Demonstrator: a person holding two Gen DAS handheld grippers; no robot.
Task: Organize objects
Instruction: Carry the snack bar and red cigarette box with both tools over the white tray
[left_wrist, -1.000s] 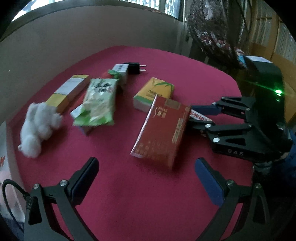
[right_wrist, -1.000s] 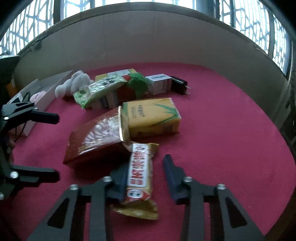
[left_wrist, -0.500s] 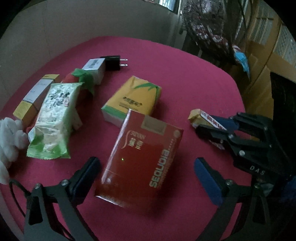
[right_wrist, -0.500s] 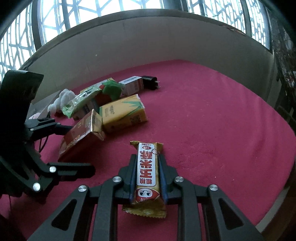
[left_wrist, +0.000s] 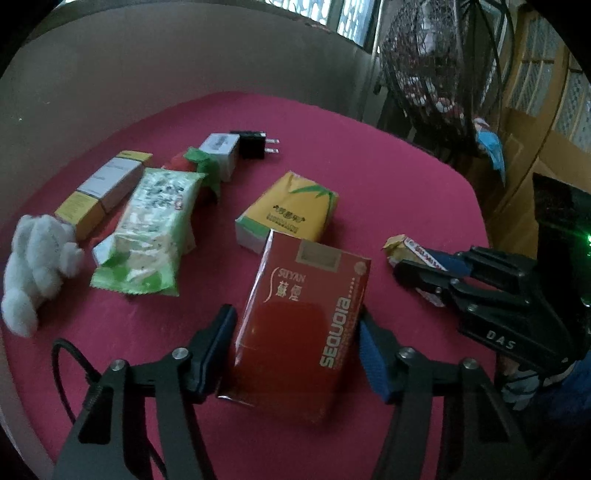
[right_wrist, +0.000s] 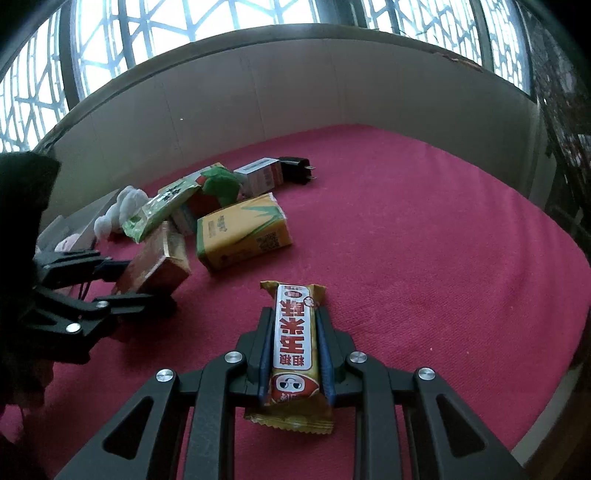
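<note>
A red cigarette box (left_wrist: 306, 314) lies on the red tablecloth (left_wrist: 388, 177) between the fingers of my left gripper (left_wrist: 297, 339). The jaws are closing and both pads touch the box's long sides. From the right wrist view the same box (right_wrist: 155, 266) sits in that gripper's fingers at the left. My right gripper (right_wrist: 294, 317) is shut on a yellow snack bar (right_wrist: 293, 332) with a red and white label, held lengthwise just above the cloth. In the left wrist view that gripper (left_wrist: 413, 264) and the bar's end (left_wrist: 399, 245) show to the right of the box.
Beyond the red box lie a yellow tissue pack (left_wrist: 291, 214), a green snack bag (left_wrist: 151, 229), a yellow and white carton (left_wrist: 103, 192), a white plush toy (left_wrist: 37, 269), a small white box (left_wrist: 221, 147) and a black plug (left_wrist: 255, 144). A low wall (right_wrist: 295, 92) rings the table's far side.
The left gripper came forward over the red box and its jaws narrowed from wide open onto the box's sides. The right gripper shut on the snack bar and drew it away from the box.
</note>
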